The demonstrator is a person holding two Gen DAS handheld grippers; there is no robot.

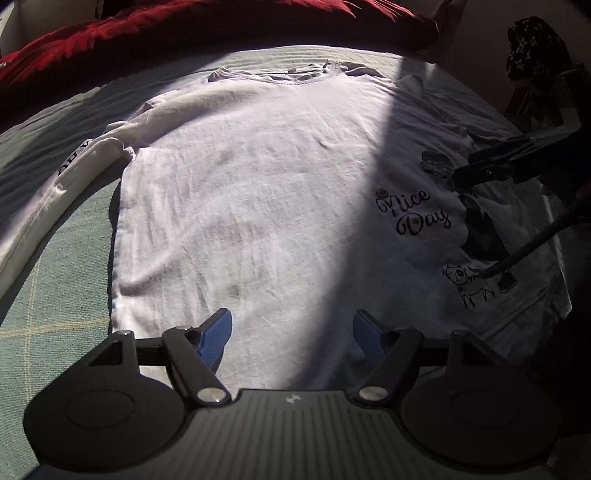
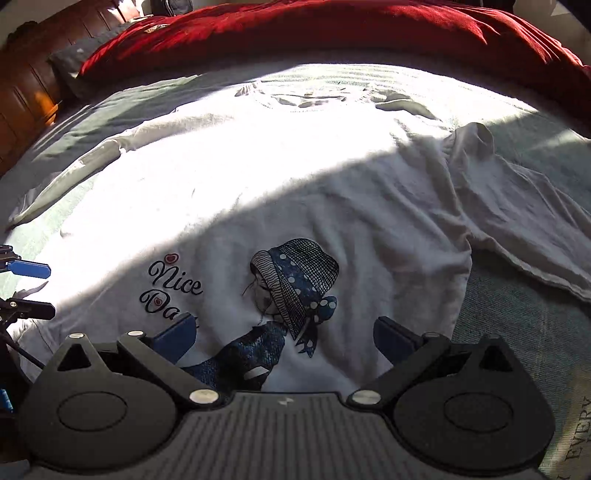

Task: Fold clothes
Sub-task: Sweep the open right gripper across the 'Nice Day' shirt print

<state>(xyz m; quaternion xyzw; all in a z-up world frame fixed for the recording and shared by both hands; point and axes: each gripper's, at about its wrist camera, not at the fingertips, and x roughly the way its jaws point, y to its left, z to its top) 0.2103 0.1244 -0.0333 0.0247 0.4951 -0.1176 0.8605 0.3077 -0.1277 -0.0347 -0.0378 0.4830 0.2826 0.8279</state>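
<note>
A white T-shirt (image 1: 258,192) of soft, finely creased cotton lies spread flat on the bed, collar toward 12 o'clock in both wrist views. In the left wrist view its body is a broad rounded rectangle; one long sleeve (image 1: 66,184), printed with dark letters, curves from 10 toward 8 o'clock. At 3 o'clock sits the black script "Nice Day" (image 1: 413,214), with a line-drawn cat (image 1: 469,284) at 4 o'clock. The right wrist view shows the larger print, a figure in a netted hat with a dotted blue scarf (image 2: 295,284), near 6 o'clock; the other sleeve (image 2: 517,206) lies rumpled and folded toward 2 to 3 o'clock, its hem edge running off at 3.

The left gripper (image 1: 291,328) hovers over the shirt's lower hem at 6 o'clock, its ribbed blue pads (image 1: 216,339) spread apart with only flat cloth between them; nothing is pinched. The right gripper (image 2: 284,336) is likewise spread wide above the print, holding nothing as far as the shadow allows me to judge.

Under the shirt is a pale green bedspread (image 1: 48,295) with thin yellow check lines, bare at 7 to 9 o'clock in the left view and at 4 o'clock in the right view. A red, plush blanket (image 2: 332,33) lies bunched along 12 o'clock, close behind the collar. A wooden headboard (image 2: 26,92) stands at 10 o'clock in the right view.
</note>
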